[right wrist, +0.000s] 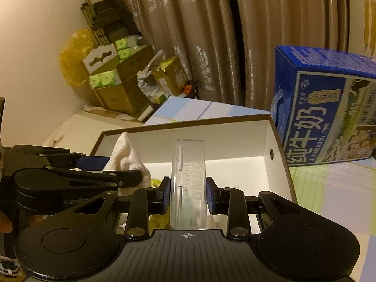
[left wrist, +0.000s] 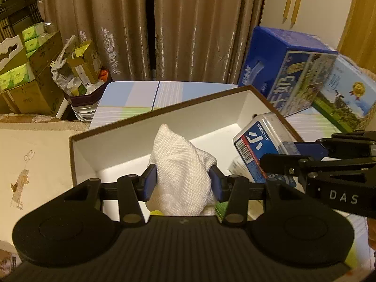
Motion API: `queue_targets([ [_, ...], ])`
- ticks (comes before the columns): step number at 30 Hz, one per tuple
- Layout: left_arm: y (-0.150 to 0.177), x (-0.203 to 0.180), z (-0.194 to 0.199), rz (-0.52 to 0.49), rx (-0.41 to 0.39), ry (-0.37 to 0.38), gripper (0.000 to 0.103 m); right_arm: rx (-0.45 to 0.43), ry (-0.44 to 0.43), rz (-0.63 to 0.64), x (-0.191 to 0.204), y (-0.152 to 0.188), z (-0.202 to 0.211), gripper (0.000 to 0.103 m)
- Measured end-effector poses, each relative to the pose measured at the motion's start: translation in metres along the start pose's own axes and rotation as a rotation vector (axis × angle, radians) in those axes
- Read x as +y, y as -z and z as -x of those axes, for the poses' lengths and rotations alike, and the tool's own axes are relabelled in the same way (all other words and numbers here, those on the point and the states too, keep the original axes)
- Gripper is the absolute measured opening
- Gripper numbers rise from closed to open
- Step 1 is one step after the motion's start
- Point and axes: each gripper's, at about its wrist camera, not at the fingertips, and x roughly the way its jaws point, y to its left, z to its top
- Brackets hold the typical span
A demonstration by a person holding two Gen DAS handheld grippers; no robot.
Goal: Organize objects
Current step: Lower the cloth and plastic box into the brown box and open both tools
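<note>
Currently the open box [left wrist: 131, 129] sits on the striped tabletop [left wrist: 131, 94], its brown rim turned at an angle to the table edge, with bare table behind the far wall and to the right of the right wall in the right wrist view. A blue milk carton [left wrist: 277, 63] stands just beside the box's far right corner; a second printed carton [left wrist: 347, 94] stands to its right. Cardboard boxes of green tissue packs [left wrist: 21, 75] and a full waste bin [left wrist: 82, 103] lie well apart, beyond the left table edge.

Box interior: white walls and white floor. Most of the far half of the floor is bare.

Left gripper [left wrist: 182, 181]: the blue pads [left wrist: 150, 183] are closed on a white woven cloth [left wrist: 181, 162]. The cloth is bunched and rises to a peak above the pads, inside the box near its left end. Something green shows under the cloth; it cannot be identified.

Right gripper [right wrist: 188, 195]: the pads [right wrist: 165, 195] are closed on a clear plastic case [right wrist: 188, 178], held over the box interior toward its right side. In the right wrist view the case's long axis runs up the frame, along the fingers, with embossed lettering running along the same axis. In the left wrist view the same case shows a blue label and a barcode, and it tilts up toward the right wall of the box
</note>
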Motion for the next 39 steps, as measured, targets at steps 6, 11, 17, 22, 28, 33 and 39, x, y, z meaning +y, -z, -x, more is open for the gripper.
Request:
queue_targets([
  [6, -0.017, 0.006, -0.038, -0.006, 0.041, -0.018, 0.043, 0.032, 0.019, -0.025, -0.01, -0.013, -0.032, 0.028],
  [11, -0.026, 0.009, -0.065, 0.003, 0.074, -0.006, 0.044, 0.052, 0.029, -0.063, -0.023, -0.021, -0.053, 0.028],
  [17, -0.03, 0.009, -0.081, 0.012, 0.086, 0.018, 0.05, 0.067, 0.025, -0.097, -0.034, -0.02, -0.065, 0.028],
  [22, -0.031, 0.013, -0.082, 0.016, 0.086, 0.018, 0.062, 0.08, 0.018, -0.125, -0.041, -0.02, -0.07, 0.028],
  [28, -0.029, 0.021, -0.078, 0.021, 0.092, 0.017, 0.068, 0.086, 0.01, -0.136, -0.042, -0.022, -0.073, 0.03],
  [33, -0.026, 0.027, -0.071, 0.026, 0.095, 0.005, 0.076, 0.082, 0.014, -0.125, -0.04, -0.023, -0.07, 0.038],
  [39, -0.02, 0.03, -0.054, 0.043, 0.1, 0.009, 0.084, 0.083, 0.023, -0.1, -0.036, -0.019, -0.054, 0.048],
])
